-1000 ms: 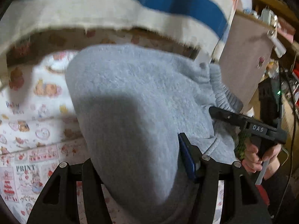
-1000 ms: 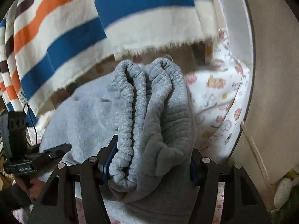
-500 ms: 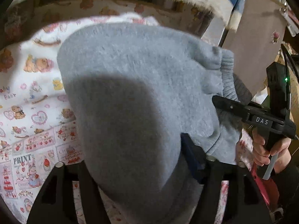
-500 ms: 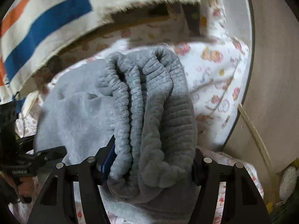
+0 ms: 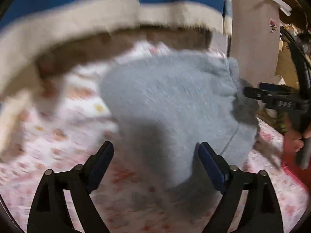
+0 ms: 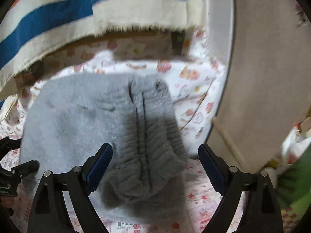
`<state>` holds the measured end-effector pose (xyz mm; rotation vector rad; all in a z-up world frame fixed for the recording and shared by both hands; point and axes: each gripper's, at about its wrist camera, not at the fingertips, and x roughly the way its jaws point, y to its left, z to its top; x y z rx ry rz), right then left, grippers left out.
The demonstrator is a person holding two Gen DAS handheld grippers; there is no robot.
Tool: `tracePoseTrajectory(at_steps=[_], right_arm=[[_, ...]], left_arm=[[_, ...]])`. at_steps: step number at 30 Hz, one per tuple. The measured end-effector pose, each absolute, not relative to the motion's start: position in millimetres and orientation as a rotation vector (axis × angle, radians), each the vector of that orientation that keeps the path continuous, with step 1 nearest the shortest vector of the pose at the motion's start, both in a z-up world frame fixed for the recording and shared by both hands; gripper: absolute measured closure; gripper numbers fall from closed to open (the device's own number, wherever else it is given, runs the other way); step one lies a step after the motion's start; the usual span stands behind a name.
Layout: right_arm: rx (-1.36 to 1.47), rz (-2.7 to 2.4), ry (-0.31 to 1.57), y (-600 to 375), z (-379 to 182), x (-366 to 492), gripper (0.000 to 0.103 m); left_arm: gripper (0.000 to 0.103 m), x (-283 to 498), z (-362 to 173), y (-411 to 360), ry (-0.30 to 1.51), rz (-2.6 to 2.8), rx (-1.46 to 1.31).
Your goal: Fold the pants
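The work surface is a white cloth [image 6: 196, 89] printed with pink and orange cartoon figures. A striped fabric [image 6: 140, 9] with blue and cream bands hangs at the far side; its frayed lower edge casts a shadow onto the cloth. In the right wrist view, a plain beige panel [image 6: 262, 68] stands at the right, and a green item [image 6: 297, 180] lies near right, blurred. In the left wrist view, a beige board [image 5: 254, 44] stands far right beside cluttered shelving [image 5: 287, 5]. Lighting is dim and warm.

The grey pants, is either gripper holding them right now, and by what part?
Neither. The left gripper and right gripper have just been opening; the grey pants lie folded on the printed sheet, pads clear of the cloth.
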<state>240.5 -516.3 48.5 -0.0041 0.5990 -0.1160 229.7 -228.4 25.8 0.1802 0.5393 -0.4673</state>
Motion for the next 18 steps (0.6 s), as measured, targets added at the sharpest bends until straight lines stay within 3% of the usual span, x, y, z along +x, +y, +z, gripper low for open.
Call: tracePoseTrajectory(at_steps=[4,7,11,18], right_arm=[[0.042,-0.109,0.524,-501,68,209,0.012],[0.126,-0.056,0.483,-480,82,182,0.000],[0.179,-0.020,0.416,-444,94,147,0.000],[0.156,0.005,0.265,-371,94,71,0.000]], left_arm=[[0.010,199,54,-202,0.430,-0.414,0.158],[0.009,169,75,-179,0.383,-0.388,0.119],[0.000,122,98,-148,0.256,-0.294,0.143],[0.000,54,110,-83,0.166,-0.198,0.075]])
